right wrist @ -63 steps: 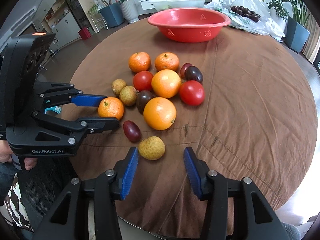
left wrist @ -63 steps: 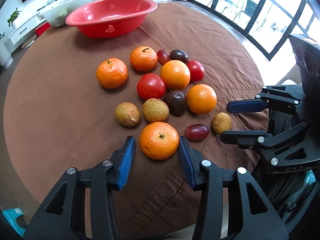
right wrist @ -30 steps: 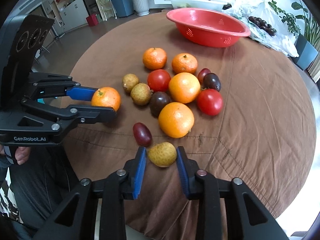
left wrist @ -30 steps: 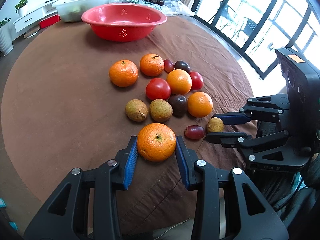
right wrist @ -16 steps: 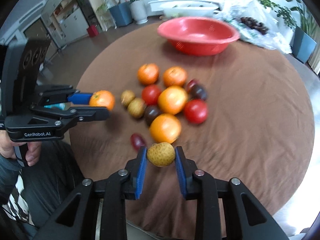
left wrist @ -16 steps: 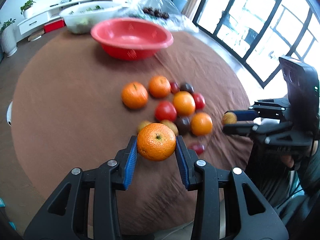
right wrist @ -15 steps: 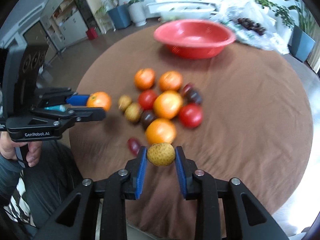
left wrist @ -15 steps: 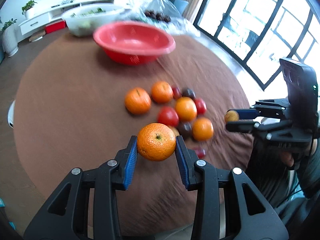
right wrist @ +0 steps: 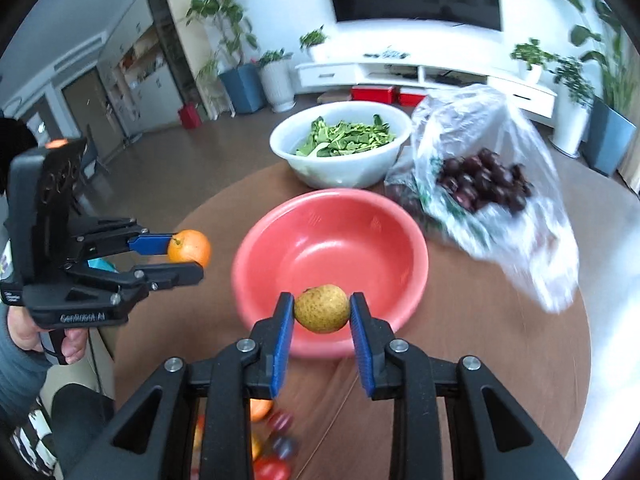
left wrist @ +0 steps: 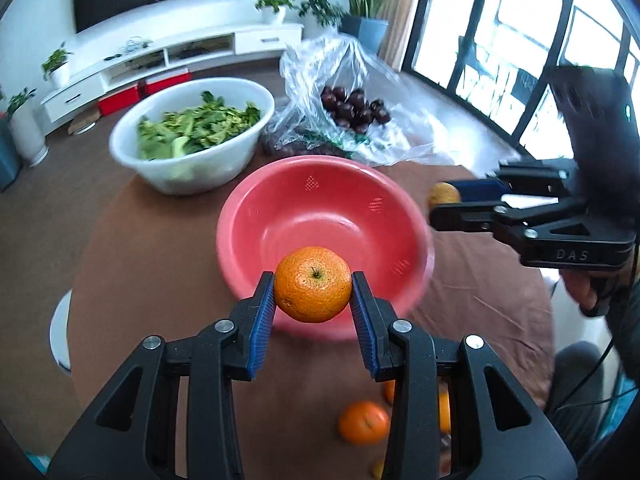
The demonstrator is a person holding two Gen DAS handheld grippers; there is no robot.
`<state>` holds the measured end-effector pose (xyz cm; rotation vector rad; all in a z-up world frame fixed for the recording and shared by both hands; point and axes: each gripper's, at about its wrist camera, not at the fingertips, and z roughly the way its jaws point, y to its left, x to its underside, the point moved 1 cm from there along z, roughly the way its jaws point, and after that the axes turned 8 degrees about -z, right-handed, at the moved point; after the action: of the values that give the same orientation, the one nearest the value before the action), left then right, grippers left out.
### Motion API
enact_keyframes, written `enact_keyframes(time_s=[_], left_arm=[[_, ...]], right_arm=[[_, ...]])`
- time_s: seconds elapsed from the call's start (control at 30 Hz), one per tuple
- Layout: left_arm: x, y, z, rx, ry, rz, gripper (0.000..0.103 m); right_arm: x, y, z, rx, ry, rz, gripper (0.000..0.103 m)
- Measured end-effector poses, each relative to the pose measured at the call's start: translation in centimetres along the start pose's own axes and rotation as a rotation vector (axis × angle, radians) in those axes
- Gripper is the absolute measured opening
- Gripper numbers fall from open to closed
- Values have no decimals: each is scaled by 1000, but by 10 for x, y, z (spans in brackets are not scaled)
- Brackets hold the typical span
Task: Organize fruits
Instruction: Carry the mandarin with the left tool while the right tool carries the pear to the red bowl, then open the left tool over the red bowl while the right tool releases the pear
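Both my hand-held grippers have risen from the worktop [left wrist: 168, 264] to the red bowl [left wrist: 324, 216]. My left hand-held gripper [left wrist: 313, 309] clamps the orange [left wrist: 313, 283]; my right hand-held gripper [right wrist: 322, 322] clamps the small yellow-brown fruit [right wrist: 321, 307], each just before the bowl's near rim. Only the left view shows loose oranges [left wrist: 363, 422] below, partly hidden by the fingers; the right view blurs the remaining fruit.

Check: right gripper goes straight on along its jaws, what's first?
Probably the round red plastic bowl, near its front rim; depth is unclear. The right gripper holds a yellow-brown speckled fruit.

Red bowl [left wrist: 256, 216] lies open; white bowl [left wrist: 132, 156] and bag [right wrist: 520, 240] crowd behind.
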<state>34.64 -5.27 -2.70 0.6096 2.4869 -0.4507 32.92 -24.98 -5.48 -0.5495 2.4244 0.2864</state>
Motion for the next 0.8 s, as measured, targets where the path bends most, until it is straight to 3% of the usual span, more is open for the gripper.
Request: enact_keyframes(time_s=[0.17, 0.3, 0.8], left_arm=[[-23, 15, 54, -12, 126, -34, 35], [-29, 7, 69, -51, 180, 34, 35], [-14, -2, 114, -55, 244, 144, 36]], right_arm=[[-15, -21, 44, -31, 123, -8, 31], [-18, -27, 59, -48, 202, 10, 31], [-6, -16, 101, 16, 267, -68, 31]])
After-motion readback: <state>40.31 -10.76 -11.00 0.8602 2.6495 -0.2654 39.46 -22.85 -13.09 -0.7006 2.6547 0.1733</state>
